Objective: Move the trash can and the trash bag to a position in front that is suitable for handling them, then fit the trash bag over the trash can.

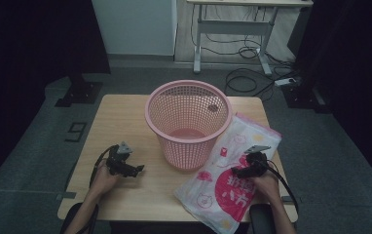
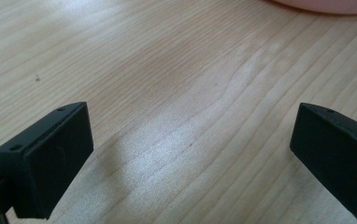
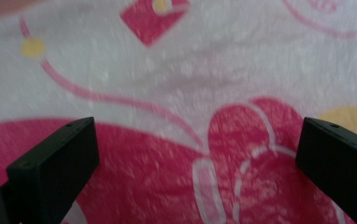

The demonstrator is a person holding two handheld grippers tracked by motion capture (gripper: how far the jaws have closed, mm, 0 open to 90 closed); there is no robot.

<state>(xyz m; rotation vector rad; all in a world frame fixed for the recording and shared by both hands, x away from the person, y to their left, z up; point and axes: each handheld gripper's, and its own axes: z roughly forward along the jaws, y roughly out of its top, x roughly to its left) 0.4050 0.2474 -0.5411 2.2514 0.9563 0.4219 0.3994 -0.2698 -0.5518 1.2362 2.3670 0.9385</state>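
My right gripper point(image 1: 238, 170) hovers with jaws apart over the pink-and-white bag point(image 1: 223, 187) right of the basket point(image 1: 189, 122), my left gripper point(image 1: 138, 169), jaws apart, left of it.

Light wood-grain counter point(image 1: 125, 122) on a grey floor, pink mesh basket point(image 1: 189, 122) standing upright at its middle, pink-and-white printed plastic bag point(image 1: 228, 180) lying flat on its right part, touching the basket's base

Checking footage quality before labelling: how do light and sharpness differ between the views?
High view: dim, surroundings nearly black, basket and bag still legible. Left gripper view: bright, table grain crisp, a soft sheen mid-frame. Right gripper view: well lit, but the bag's print is smeared.
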